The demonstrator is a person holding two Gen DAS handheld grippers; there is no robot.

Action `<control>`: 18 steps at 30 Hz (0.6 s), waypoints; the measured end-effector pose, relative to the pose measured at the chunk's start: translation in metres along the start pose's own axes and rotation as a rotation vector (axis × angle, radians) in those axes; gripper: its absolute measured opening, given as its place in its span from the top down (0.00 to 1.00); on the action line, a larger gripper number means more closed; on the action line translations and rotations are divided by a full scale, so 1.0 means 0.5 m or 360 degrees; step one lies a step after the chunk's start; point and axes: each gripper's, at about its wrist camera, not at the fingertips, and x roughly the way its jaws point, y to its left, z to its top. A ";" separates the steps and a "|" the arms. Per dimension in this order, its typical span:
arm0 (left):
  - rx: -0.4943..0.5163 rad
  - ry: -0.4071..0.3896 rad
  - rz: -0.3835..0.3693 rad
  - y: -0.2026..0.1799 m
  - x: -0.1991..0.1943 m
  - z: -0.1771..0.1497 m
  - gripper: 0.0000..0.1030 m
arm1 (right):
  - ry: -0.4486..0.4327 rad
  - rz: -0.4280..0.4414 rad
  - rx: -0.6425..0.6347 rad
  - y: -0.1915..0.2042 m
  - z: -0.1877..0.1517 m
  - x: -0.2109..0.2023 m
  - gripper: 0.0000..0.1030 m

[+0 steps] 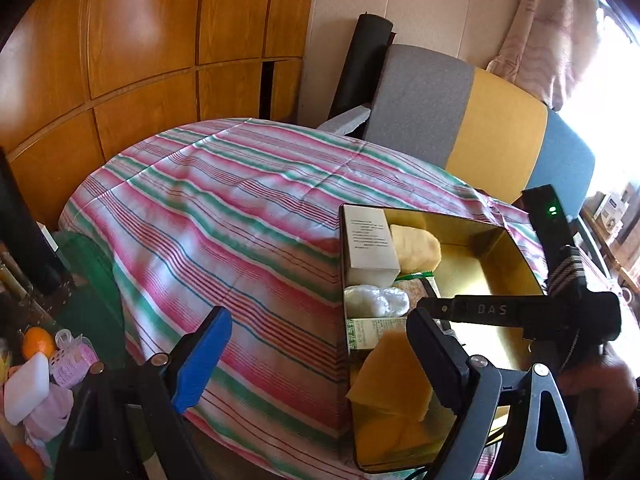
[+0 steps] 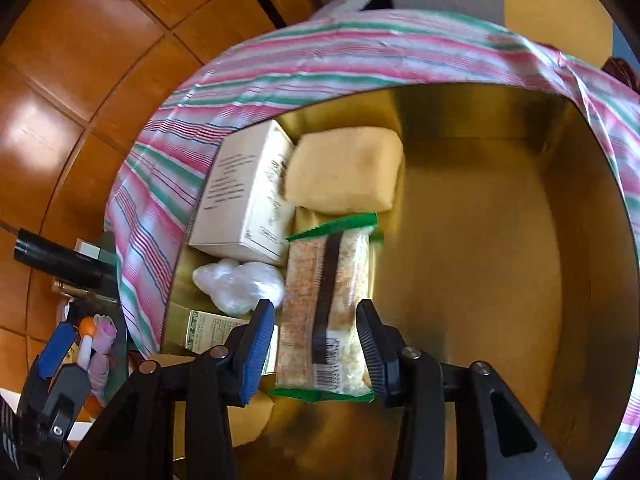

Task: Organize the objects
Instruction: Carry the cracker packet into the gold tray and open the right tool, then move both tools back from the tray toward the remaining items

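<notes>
Reaching down into the gold tin (image 2: 500, 216), my right gripper (image 2: 316, 344) has its two fingers on either side of one green-edged snack packet (image 2: 324, 304), which lies flat on the tin's floor; the pads look just beside the wrapper, and I cannot tell whether they press on it. I count five other things packed along the tin's left wall: one white carton (image 2: 244, 196) at the far end, one pale yellow sponge (image 2: 344, 168) just to its right, one lump of clear plastic wrap (image 2: 240, 284) nearer to me, one small green-printed box (image 2: 212, 326) partly hidden behind my left finger, and one tan sheet (image 1: 392, 376) at the near end. The right half of the tin is bare gold floor. The tin sits on one striped cloth (image 1: 224, 208) in pink, green and white. My left gripper (image 1: 316, 364) hangs just left of the tin with its two fingers spread wide, nothing between them, one over the cloth and one over the tin's near corner. Well to the left of the tin, beyond the cloth, I see two oranges (image 1: 38, 342) and one white block (image 1: 26, 386) among pink odds and ends.
</notes>
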 end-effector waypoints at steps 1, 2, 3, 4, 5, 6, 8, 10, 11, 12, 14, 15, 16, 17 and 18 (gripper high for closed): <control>-0.0003 -0.0003 0.0000 0.001 0.000 -0.001 0.13 | -0.0008 -0.0010 -0.0016 0.001 -0.006 -0.004 0.58; -0.0001 -0.0005 0.0003 0.001 0.001 -0.001 0.13 | -0.0018 -0.0023 -0.0028 0.002 -0.013 -0.011 0.58; 0.0003 -0.0006 0.0007 0.000 0.001 -0.001 0.13 | -0.0035 -0.0035 -0.0041 0.002 -0.019 -0.020 0.58; 0.0007 -0.0006 0.0007 -0.003 0.001 -0.002 0.13 | -0.0056 -0.0058 -0.0058 0.003 -0.025 -0.030 0.58; 0.0008 -0.0007 0.0003 -0.005 0.001 -0.002 0.13 | -0.0082 -0.0090 -0.0078 0.003 -0.034 -0.042 0.58; 0.0010 -0.0010 0.0001 -0.007 0.000 -0.002 0.13 | -0.0106 -0.0114 -0.0095 0.003 -0.041 -0.053 0.58; 0.0026 -0.0019 -0.0006 -0.015 -0.003 -0.001 0.13 | -0.0160 -0.0164 -0.0115 0.001 -0.056 -0.079 0.58; 0.0051 -0.0038 -0.0004 -0.023 -0.010 0.000 0.13 | -0.0211 -0.0226 -0.0147 0.004 -0.065 -0.103 0.58; 0.0062 -0.0047 -0.0002 -0.027 -0.013 0.001 0.13 | -0.0239 -0.0253 -0.0172 0.007 -0.069 -0.113 0.58; 0.0071 -0.0056 -0.0002 -0.029 -0.016 0.002 0.12 | -0.0269 -0.0278 -0.0194 0.007 -0.078 -0.126 0.58; 0.0086 -0.0074 0.0000 -0.035 -0.023 0.004 0.11 | -0.0313 -0.0315 -0.0221 0.006 -0.092 -0.149 0.58; 0.0096 -0.0081 0.0002 -0.038 -0.026 0.004 0.11 | -0.0339 -0.0329 -0.0237 0.006 -0.099 -0.161 0.58; 0.0104 -0.0087 0.0002 -0.041 -0.029 0.005 0.11 | -0.0362 -0.0340 -0.0251 0.005 -0.105 -0.170 0.58; 0.0113 -0.0094 0.0002 -0.045 -0.032 0.006 0.11 | -0.0382 -0.0349 -0.0267 0.004 -0.114 -0.181 0.58; 0.0122 -0.0098 0.0003 -0.049 -0.034 0.007 0.11 | -0.0397 -0.0364 -0.0279 0.004 -0.118 -0.189 0.58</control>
